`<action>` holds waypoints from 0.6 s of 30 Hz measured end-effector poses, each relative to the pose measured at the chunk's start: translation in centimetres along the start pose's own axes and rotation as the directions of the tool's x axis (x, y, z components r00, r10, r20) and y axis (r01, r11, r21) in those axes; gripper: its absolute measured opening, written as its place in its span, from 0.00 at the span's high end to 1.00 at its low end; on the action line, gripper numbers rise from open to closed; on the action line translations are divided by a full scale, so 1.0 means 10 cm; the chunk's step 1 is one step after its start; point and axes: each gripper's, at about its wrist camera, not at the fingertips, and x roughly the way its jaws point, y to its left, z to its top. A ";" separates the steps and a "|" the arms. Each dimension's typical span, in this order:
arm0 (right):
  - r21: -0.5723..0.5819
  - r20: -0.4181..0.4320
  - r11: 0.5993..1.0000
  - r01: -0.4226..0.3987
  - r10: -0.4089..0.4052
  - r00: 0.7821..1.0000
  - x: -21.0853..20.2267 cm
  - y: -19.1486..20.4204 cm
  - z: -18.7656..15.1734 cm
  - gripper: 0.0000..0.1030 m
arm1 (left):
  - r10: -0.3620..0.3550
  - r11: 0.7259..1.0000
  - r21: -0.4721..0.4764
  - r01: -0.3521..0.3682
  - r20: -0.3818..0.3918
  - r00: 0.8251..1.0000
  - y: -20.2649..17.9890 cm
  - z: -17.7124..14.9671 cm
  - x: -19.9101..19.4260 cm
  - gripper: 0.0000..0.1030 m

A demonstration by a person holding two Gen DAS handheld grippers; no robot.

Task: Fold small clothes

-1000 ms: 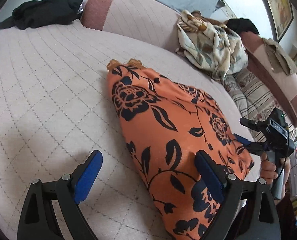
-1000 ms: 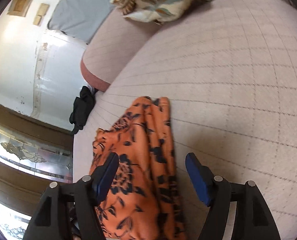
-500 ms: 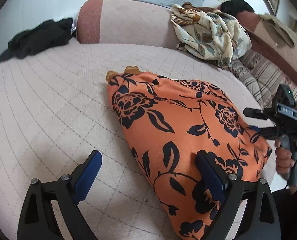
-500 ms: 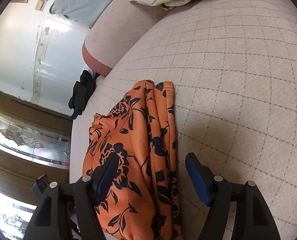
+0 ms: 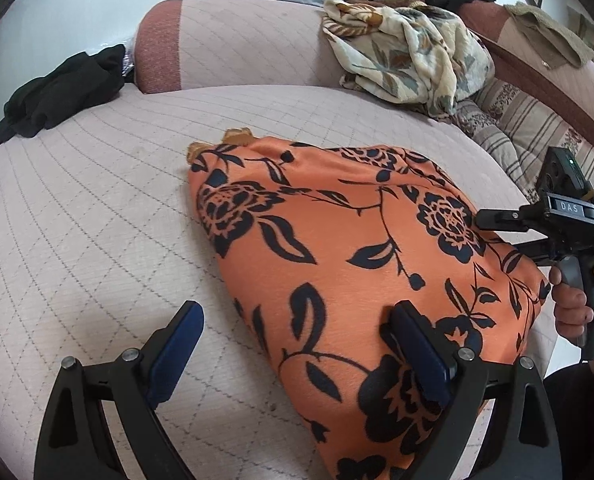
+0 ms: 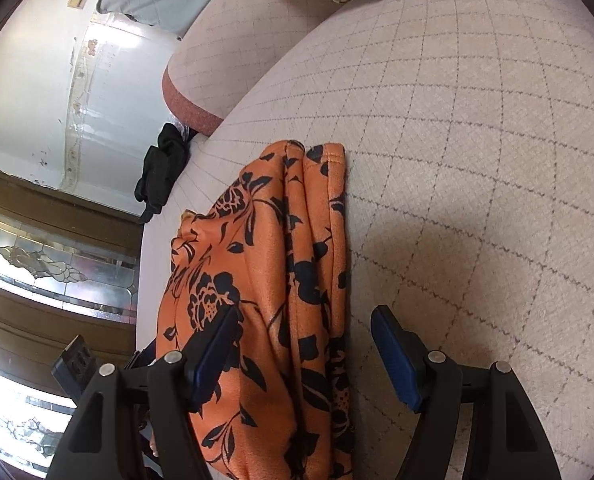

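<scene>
Although most of the quilted cushion (image 5: 97,220) lies bare, its near edge carries the one garment in hand, an orange floral cloth (image 5: 337,248) already gathered into a long narrow bundle of several layers. From the right wrist view its stacked hems (image 6: 321,156) sit fairly even at the far end, so I judge the lengthwise folds done and a final crosswise fold or a tidy-up left. A patterned blanket (image 5: 409,56) and a black garment (image 5: 57,92) lie well apart at the back, unfolded; whether they belong to the task I cannot tell. The left gripper (image 5: 297,344) stands wide, one pad over the cloth, gripping nothing. The right gripper (image 6: 305,352) is likewise spread, straddling the bundle's edge without pinching it.
</scene>
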 end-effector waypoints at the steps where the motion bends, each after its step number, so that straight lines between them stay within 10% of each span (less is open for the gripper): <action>1: 0.003 -0.008 1.000 -0.004 0.004 1.000 0.02 -0.01 0.00 0.29 | 0.001 1.000 0.006 -0.001 -0.003 1.000 -0.02 0.00 0.01 0.08; 18: -0.023 -0.081 0.994 -0.107 0.104 0.991 0.35 0.11 0.09 0.29 | -0.041 0.999 -0.012 0.040 -0.037 0.998 -0.01 0.04 0.11 0.04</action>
